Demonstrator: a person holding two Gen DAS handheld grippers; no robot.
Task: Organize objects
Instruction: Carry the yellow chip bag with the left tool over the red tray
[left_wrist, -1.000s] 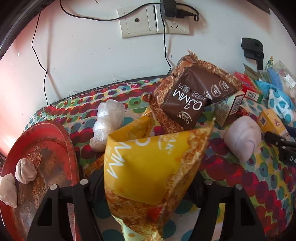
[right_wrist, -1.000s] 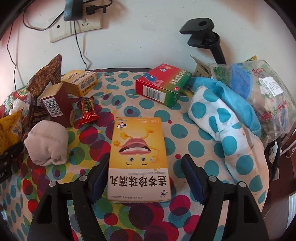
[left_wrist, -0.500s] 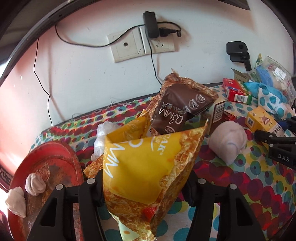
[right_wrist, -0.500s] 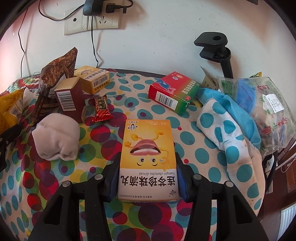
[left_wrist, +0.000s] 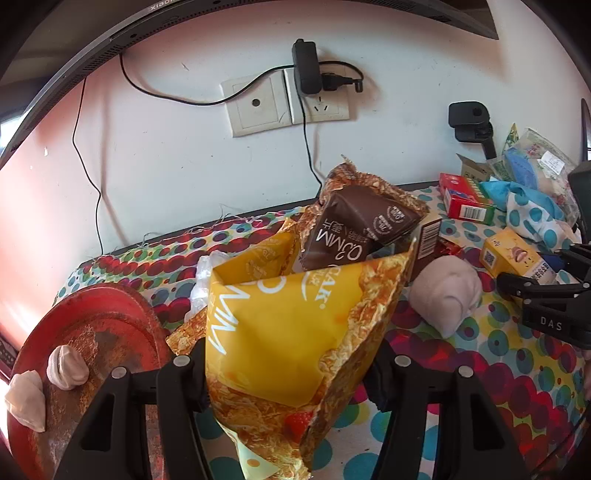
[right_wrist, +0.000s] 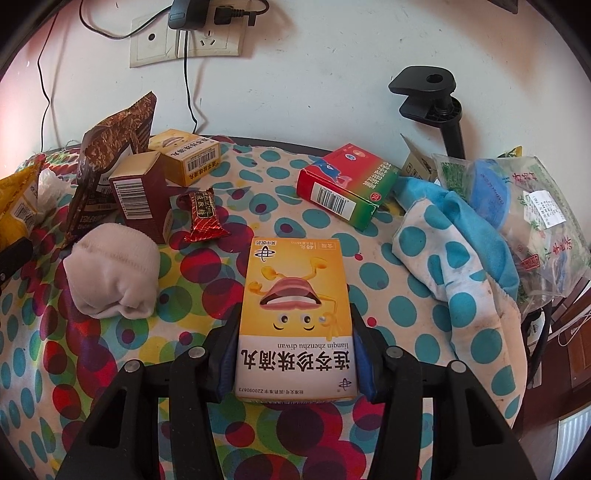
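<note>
My left gripper is shut on a yellow snack bag, held upright and a little off the spotted tablecloth; its jaws press the bag's sides. A second yellow bag and a brown snack bag stand behind it. My right gripper is shut on a yellow medicine box that lies flat on the cloth, label up. That box and the right gripper's black fingers also show at the right of the left wrist view.
A red plate with two pale dumplings sits at the left. A rolled white sock, a brown box, a candy bar, a red-green box, a blue dotted towel and a plastic bag lie around. The wall with sockets is behind.
My right gripper closed its jaws onto the yellow medicine box. My left gripper tightened on the yellow bag and lifted and tilted it back, so more wall shows.
</note>
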